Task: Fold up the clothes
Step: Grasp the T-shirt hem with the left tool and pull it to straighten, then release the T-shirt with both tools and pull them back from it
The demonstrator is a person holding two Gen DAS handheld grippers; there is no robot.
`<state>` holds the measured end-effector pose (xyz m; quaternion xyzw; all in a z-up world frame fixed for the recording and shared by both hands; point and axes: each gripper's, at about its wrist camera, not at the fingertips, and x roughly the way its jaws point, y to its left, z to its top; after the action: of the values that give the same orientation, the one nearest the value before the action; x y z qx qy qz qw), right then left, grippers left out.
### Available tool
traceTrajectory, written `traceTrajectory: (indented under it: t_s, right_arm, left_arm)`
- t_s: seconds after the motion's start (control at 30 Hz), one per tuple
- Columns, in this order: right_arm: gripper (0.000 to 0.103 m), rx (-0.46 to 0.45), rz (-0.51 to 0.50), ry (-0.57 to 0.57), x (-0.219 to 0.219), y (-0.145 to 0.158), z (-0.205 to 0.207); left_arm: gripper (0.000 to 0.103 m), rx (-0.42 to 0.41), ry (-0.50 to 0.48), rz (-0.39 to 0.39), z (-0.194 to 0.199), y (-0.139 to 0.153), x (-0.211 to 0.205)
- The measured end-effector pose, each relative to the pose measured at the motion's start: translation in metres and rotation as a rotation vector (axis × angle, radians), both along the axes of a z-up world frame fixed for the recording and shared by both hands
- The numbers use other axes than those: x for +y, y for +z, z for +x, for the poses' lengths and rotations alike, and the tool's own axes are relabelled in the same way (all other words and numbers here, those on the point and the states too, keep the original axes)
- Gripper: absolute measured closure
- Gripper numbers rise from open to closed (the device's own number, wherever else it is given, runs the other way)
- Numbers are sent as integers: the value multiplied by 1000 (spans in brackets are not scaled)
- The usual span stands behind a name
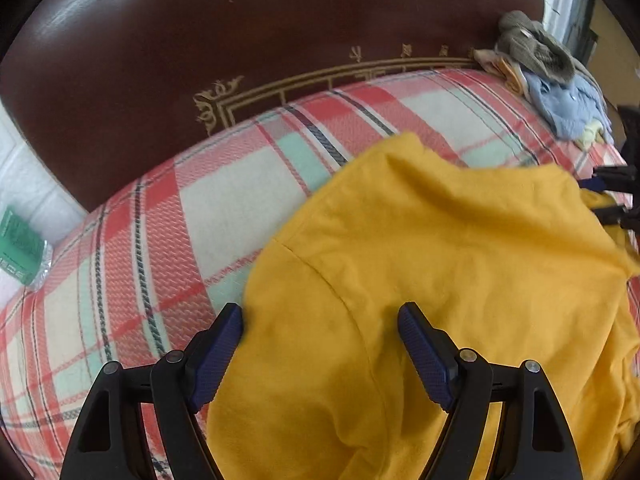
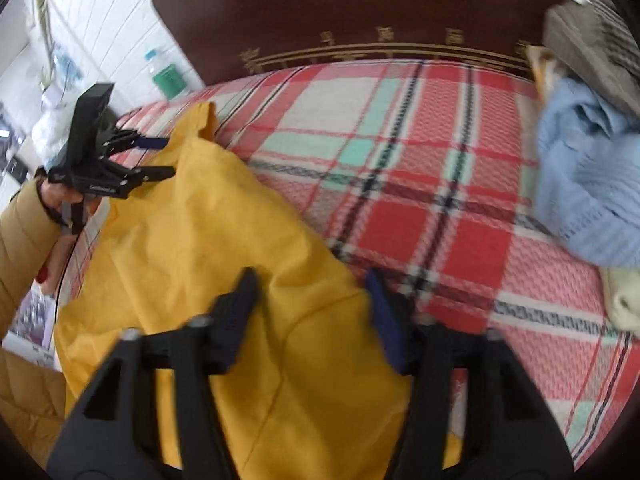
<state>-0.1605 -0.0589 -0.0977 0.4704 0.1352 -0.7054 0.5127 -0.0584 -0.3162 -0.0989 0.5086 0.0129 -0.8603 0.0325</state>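
**Plaid blanket, yellow garment, two spread grippers**

Plaid blanket [image 1: 240, 192] in red, white and mint covered the bed, and the yellow garment [image 1: 440, 240] lay loosely crumpled on its near side.

Nearest the left wrist camera, the left gripper [image 1: 320, 312] stood with its jaws spread wide above the garment. The cloth ran under and between them, and one blue pad sat right at the fabric's edge without pinching anything. The lower part of the garment was cut off by the frame, so its full shape could not be made out.

From the right wrist view, the right gripper [image 2: 311, 280] was blurred, yet its jaws also showed spread, with a ridge of yellow cloth between them and no pad clearly pressing on it. Where the garment ended beneath that gripper was hidden by its black frame.

Farther left in that view, a hand [image 2: 60, 196] in a mustard padded sleeve [image 2: 20, 240] held the other gripper at the garment's far corner.

Beyond the garment lay bare blanket. At the far right corner sat a pile of clothes [image 1: 560, 80]: a light blue knit [image 2: 588, 184] under something grey-green, partly cropped and smeared.

Behind everything rose the dark brown headboard [image 1: 240, 40] with gold trim. Beside it stood a green-labelled bottle [image 2: 168, 76], too small to read.
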Motion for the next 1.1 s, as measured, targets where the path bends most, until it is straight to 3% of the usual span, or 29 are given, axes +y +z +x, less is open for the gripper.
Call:
traceTrajectory:
  t_s: [0.07, 0.1, 0.2, 0.3, 0.4, 0.5, 0.57, 0.6, 0.63, 0.67, 0.7, 0.73, 0.8, 0.83, 1.03, 1.07, 1.1]
  right_arm:
    - [94, 84, 68, 51, -11, 2, 14]
    - [94, 151, 99, 71, -16, 6, 21]
    - [94, 382, 137, 53, -27, 30, 34]
    - [94, 634, 130, -20, -36, 58, 36]
    - [94, 715, 133, -58, -52, 65, 24]
    - [94, 725, 197, -70, -75, 45, 7]
    - [94, 683, 240, -86, -86, 25, -3]
    - [94, 651, 251, -96, -88, 16, -8]
    - [94, 618, 259, -105, -88, 8, -13]
    - [91, 585, 262, -116, -86, 3, -17]
    - [82, 557, 259, -130, -82, 0, -19]
    - [75, 534, 248, -145, -77, 1, -20]
    - [38, 495, 200, -172, -64, 8, -21]
    - [34, 474, 167, -185, -56, 13, -19]
    - [33, 316, 33, -231, -11, 33, -5]
    - [33, 299, 20, -235, -4, 34, 0]
    - [32, 287, 11, -238, 3, 35, 5]
  left_arm:
    - [50, 8, 29, 18, 5, 2, -2]
    - [67, 12, 32, 21, 7, 4, -1]
    - [90, 19, 34, 3, 13, 11, 4]
    - [95, 63, 80, -9, 23, 24, 1]
    - [95, 111, 157, -14, 32, 36, -15]
    - [94, 121, 202, -8, 38, 39, -25]
    - [83, 116, 216, -5, 42, 35, -29]
    - [64, 113, 215, 2, 44, 33, -31]
    - [38, 119, 218, 16, 47, 33, -34]
    - [27, 131, 212, 33, 51, 33, -36]
    - [20, 144, 204, 50, 55, 34, -37]
    - [20, 154, 188, 56, 57, 35, -37]
    - [18, 136, 159, 47, 54, 33, -36]
    - [18, 120, 152, 43, 50, 30, -36]
    - [20, 38, 130, 32, 25, 3, -30]
    - [25, 43, 131, 34, 24, 0, -29]
    - [37, 56, 130, 34, 24, 1, -28]
